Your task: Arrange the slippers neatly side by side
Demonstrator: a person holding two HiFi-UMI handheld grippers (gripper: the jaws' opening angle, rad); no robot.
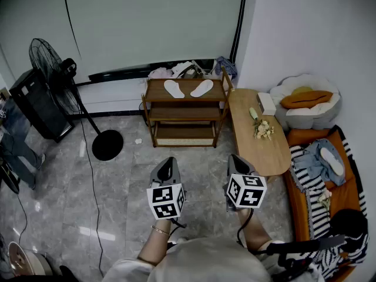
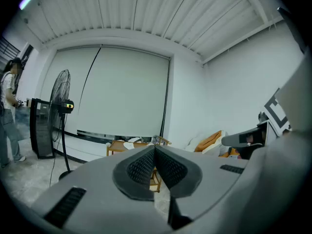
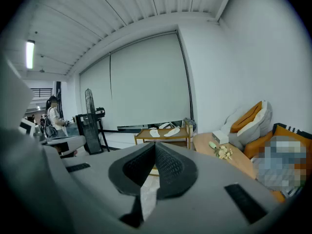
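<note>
Two white slippers lie soles up on the top of a wooden shelf rack (image 1: 218,90) at the far wall: the left slipper (image 1: 174,89) and the right slipper (image 1: 202,88), angled apart in a V. Both also show small in the right gripper view as the slippers (image 3: 162,132). My left gripper (image 1: 167,164) and right gripper (image 1: 237,161) are held close to my body over the floor, well short of the rack. Each has its jaws shut with nothing between them, as seen at the left gripper (image 2: 154,148) and the right gripper (image 3: 155,145).
A low oval wooden table (image 1: 258,135) with a white box and flowers stands right of the rack. An orange sofa (image 1: 329,181) with cushions and clothes runs along the right wall. A standing fan (image 1: 64,81) and a black box stand at the left; a person stands far left.
</note>
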